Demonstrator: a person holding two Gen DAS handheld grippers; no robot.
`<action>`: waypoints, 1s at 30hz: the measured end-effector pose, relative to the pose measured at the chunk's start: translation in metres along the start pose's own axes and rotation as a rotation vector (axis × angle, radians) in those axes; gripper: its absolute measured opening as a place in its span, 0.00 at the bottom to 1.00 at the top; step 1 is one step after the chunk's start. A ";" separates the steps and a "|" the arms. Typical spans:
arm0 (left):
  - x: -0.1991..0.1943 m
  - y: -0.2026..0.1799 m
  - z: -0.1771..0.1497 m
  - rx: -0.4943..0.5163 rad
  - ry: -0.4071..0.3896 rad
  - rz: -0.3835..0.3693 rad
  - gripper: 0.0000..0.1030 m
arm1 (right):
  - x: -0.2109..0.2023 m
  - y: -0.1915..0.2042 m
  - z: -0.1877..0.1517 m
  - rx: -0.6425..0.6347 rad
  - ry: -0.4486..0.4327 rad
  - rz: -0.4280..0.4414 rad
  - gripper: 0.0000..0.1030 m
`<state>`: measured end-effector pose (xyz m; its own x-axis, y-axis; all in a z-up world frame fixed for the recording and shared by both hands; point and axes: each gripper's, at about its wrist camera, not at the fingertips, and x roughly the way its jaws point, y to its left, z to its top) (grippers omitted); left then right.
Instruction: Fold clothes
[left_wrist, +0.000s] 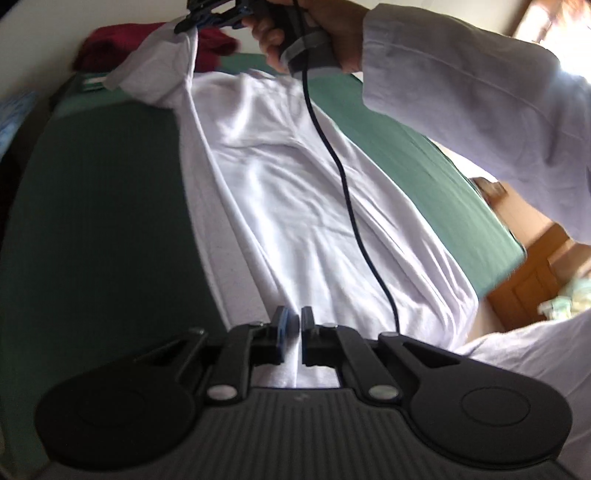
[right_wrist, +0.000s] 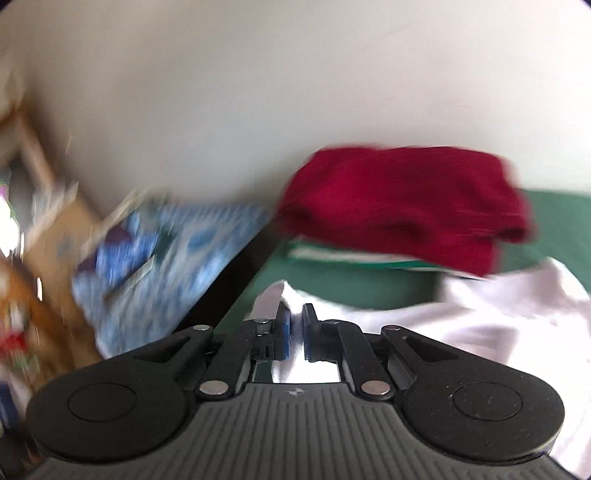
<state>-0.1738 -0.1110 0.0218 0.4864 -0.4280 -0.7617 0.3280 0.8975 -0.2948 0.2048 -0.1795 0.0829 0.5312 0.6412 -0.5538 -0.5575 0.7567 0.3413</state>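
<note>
From the left wrist view, a white garment (left_wrist: 295, 192) lies lengthwise on a green table (left_wrist: 92, 206), running from the near edge to the far end. The left gripper (left_wrist: 298, 325) is pressed together on the near edge of this white garment, a fold of cloth caught between its pads. At the far end, the right gripper (left_wrist: 192, 23), held in a person's hand (left_wrist: 314, 29) with a white sleeve (left_wrist: 480, 103), pinches the garment's other end and lifts it off the table. A black cable (left_wrist: 354, 206) hangs across the cloth. A dark red garment (left_wrist: 110, 44) sits behind.

From the right wrist view, blurred, the right gripper (right_wrist: 296, 321) is closed on white cloth. The dark red garment (right_wrist: 406, 199) rests on a folded green-and-white piece (right_wrist: 332, 256) just beyond. A blue patterned fabric (right_wrist: 166, 258) lies off the table's left edge.
</note>
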 end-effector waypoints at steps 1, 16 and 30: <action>0.005 -0.005 0.002 0.036 0.020 -0.016 0.00 | -0.014 -0.019 0.000 0.052 -0.029 -0.012 0.05; 0.056 -0.033 0.003 0.235 0.233 -0.124 0.25 | -0.035 0.000 -0.085 -0.470 -0.052 -0.239 0.56; 0.058 -0.026 0.007 0.141 0.209 -0.068 0.28 | 0.034 -0.042 -0.028 -0.231 0.017 -0.124 0.10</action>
<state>-0.1484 -0.1600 -0.0107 0.2863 -0.4426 -0.8498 0.4713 0.8373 -0.2773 0.2286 -0.1935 0.0285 0.5946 0.5419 -0.5939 -0.6209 0.7788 0.0890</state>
